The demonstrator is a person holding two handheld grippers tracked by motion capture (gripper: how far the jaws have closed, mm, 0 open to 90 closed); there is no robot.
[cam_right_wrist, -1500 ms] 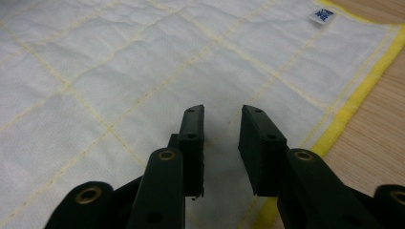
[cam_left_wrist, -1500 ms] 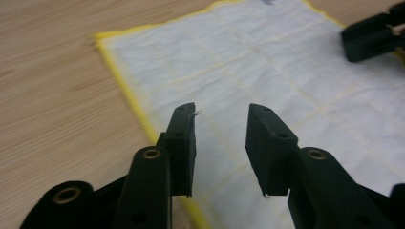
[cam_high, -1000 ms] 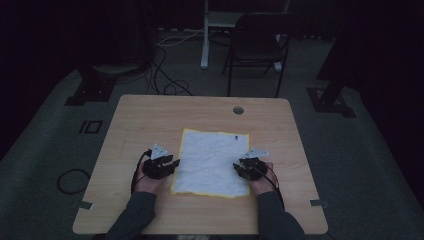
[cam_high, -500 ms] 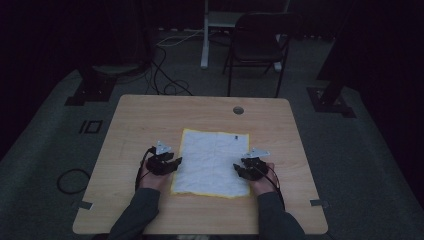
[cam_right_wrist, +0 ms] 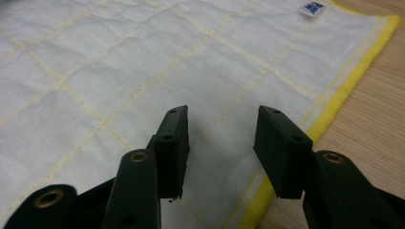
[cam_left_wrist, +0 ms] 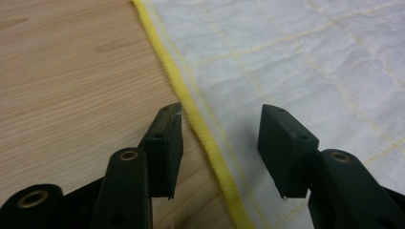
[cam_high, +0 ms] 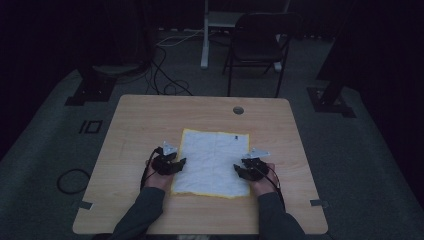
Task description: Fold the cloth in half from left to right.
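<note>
White quilted cloth (cam_high: 214, 162), hemmed in yellow and stitched in a faint yellow grid, lies flat and spread on the middle of the wooden table (cam_high: 150, 120), nearer the person's side than the far edge. A small blue label (cam_right_wrist: 313, 8) sits near its far right corner.

Both grippers rest low at the near half of the cloth, one at each side, which looks like a setup for taking the two long edges at once and folding or lifting it evenly.

In its own view, the left gripper (cam_left_wrist: 219, 131) has just been opening and its jaws now stand wide apart. They straddle the yellow hem (cam_left_wrist: 191, 114): one jaw sits over bare wood, the other over the white weave, with the border running up between them (the pads do not press on it, so nothing is pinched yet). That placement makes sense if the edge is to be taken from the side.

The right gripper (cam_right_wrist: 220, 136) has also just been opening a little further, and its jaws stand spread with cloth beneath and between them but not clamped. It sits slightly inside the right hem, which passes just beside its outer jaw.

From above, the left gripper (cam_high: 167, 164) and right gripper (cam_high: 250, 169) mirror each other, held level with one another so that the cloth should stay square.
</note>
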